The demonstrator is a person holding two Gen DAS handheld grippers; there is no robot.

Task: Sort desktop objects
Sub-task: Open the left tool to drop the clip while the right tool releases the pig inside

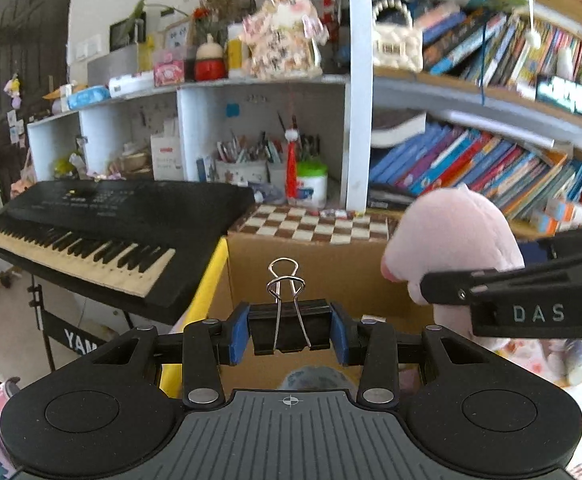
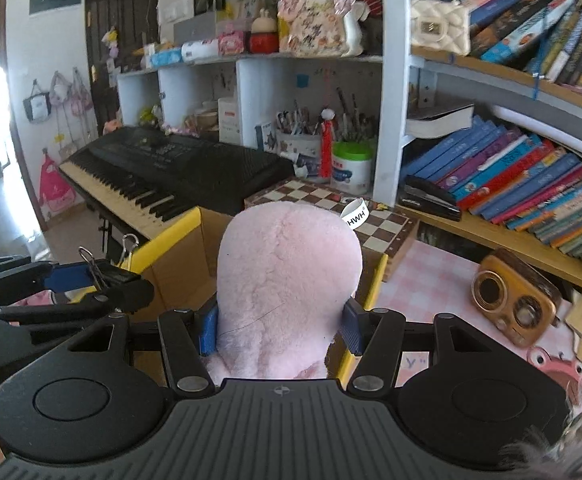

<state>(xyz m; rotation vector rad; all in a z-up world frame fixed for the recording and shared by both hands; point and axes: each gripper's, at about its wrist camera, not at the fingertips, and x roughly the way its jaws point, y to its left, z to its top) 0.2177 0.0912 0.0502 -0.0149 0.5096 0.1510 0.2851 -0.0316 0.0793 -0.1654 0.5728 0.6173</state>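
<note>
Left wrist view: the left gripper [image 1: 290,334] clamps a black binder clip [image 1: 290,327] between its blue pads, above an open cardboard box [image 1: 323,276]. A keyboard [image 1: 91,236] lies at ten o'clock, bookshelves [image 1: 491,152] at two.

Right wrist view: the right gripper [image 2: 281,326] squeezes a pink plush toy [image 2: 287,280] over the box [image 2: 179,272]. A chessboard [image 2: 383,224] sits at twelve, a pink checked tabletop [image 2: 423,276] with a wooden radio [image 2: 515,300] at three.

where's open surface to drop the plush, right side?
Bare pink checked tablecloth lies between the chessboard, the wooden retro radio and the cardboard box. Shelves behind are crowded with books. The right gripper holds the pink plush; the left gripper holds a binder clip.
</note>
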